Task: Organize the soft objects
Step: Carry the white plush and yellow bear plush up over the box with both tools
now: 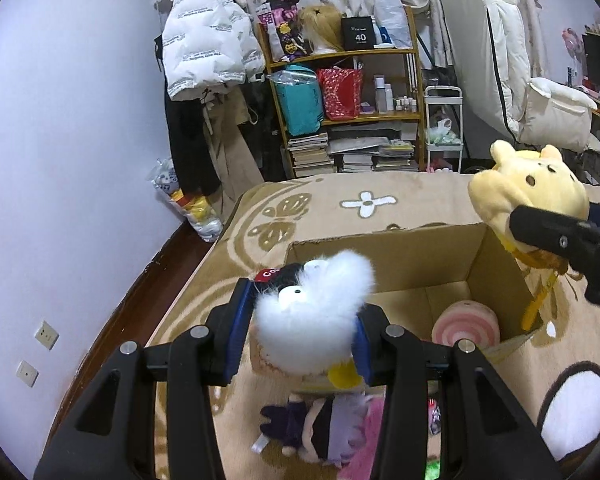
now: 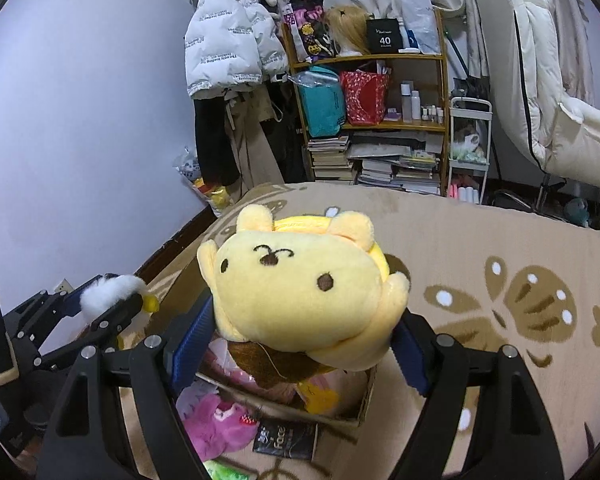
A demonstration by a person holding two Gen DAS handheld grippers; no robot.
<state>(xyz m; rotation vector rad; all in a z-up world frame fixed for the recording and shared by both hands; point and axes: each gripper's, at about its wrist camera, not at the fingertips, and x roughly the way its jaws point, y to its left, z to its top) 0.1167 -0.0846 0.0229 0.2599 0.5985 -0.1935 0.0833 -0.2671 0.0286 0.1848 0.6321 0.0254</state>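
Two grippers clamped, left gripper (image 1: 300,334) on white plush (image 1: 312,320), right gripper (image 2: 300,340) on yellow plush (image 2: 300,292), above open box (image 1: 380,240)

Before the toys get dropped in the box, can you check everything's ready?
1. Left gripper clamps the fluffy white plush toy: ok.
2. Right gripper holds the yellow bear plush toy: ok.
3. Open brown cardboard box has room inside: ok; only a pink striped round cushion shows.
4. White toy is over the box opening: cannot tell.
5. Bear is over the box opening: cannot tell.
6. Purple and pink dolls on the beige rug remain outside: not ok.
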